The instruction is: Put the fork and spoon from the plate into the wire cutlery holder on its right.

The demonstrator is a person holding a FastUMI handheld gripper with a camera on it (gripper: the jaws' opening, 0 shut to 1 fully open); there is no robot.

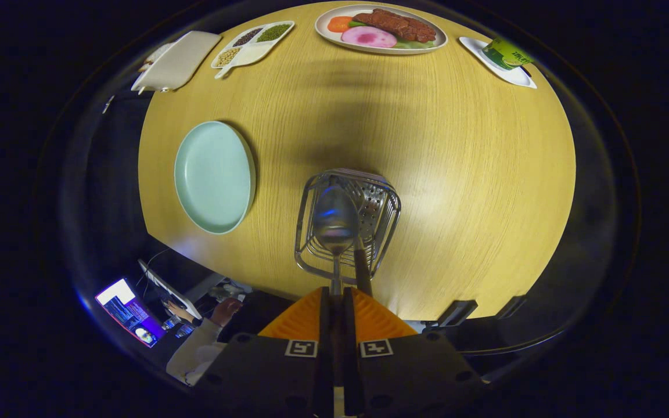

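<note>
Spoon (335, 223) is pinched by its handle in my gripper (335, 292), fingers pressed together on it, bowl hanging over the wire cutlery holder (384, 217) so it drops straight in. A dark handle, probably the fork (362, 270), stands inside already. The plate (213, 177) sits bare to the left on the wooden table (474, 174).
</note>
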